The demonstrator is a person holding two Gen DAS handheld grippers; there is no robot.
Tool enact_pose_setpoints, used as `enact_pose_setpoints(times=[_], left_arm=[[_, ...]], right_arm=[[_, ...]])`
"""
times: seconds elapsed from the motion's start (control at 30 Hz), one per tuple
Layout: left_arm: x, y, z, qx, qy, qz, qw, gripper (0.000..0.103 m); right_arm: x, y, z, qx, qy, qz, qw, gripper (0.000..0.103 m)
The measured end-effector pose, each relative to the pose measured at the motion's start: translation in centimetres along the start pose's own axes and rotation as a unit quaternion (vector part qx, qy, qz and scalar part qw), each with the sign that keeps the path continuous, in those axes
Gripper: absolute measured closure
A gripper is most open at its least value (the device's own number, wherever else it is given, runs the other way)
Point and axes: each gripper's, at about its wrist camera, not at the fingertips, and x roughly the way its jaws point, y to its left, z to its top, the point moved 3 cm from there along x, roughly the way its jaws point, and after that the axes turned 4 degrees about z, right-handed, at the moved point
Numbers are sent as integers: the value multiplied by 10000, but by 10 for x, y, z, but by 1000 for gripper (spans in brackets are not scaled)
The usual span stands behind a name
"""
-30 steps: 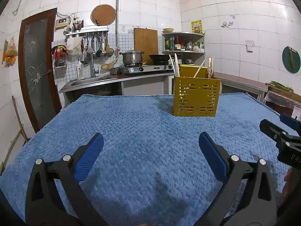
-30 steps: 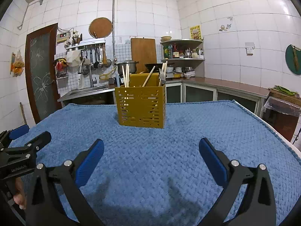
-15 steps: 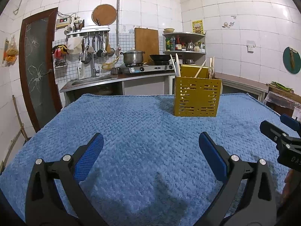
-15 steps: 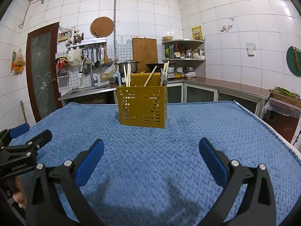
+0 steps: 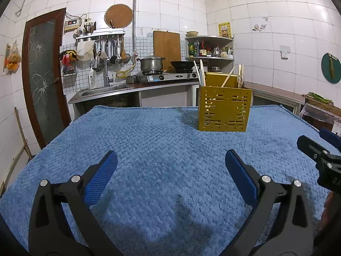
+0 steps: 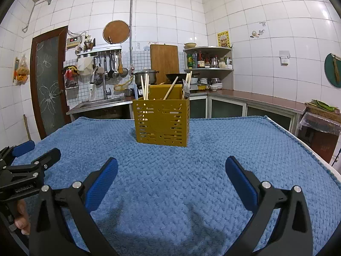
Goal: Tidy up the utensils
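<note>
Utensil holder: your yellow slotted holder (image 6: 162, 121) stands upright on the blue towel (image 6: 170, 181), toward the table's far edge, well ahead of both grippers; in the left wrist view it (image 5: 224, 109) sits right of centre
Contents: you can see pale chopsticks (image 6: 145, 87) standing at the holder's left side, one more leaning across the middle (image 6: 170, 88), and a metal fork (image 6: 186, 89) with further sticks at its right; which compartment each sits in you cannot tell
Left gripper: yours (image 5: 170, 162) hovers low over the near part of the towel, jaws spread wide, nothing between the blue pads (image 5: 100, 180)
Right gripper: yours (image 6: 171, 163) is also low over the near part of the towel, jaws wide apart and holding nothing, pointed at the holder
Each other: the left gripper shows at the left edge of the right wrist view (image 6: 23, 170), beside the right one
Table: the towel covers the whole top that you can see
Background: a sink (image 5: 102, 89), a pot (image 5: 152, 63) on the stove, and a wooden cutting board (image 5: 166, 47) against the tiled wall behind the table
</note>
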Motion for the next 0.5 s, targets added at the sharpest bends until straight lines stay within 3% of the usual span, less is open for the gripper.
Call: enact_pose_setpoints(times=[0.5], left_arm=[[0,1,0,1,-2,10,10000,5]], right_arm=[[-6,2,2,17,-29,-15,10000,4]])
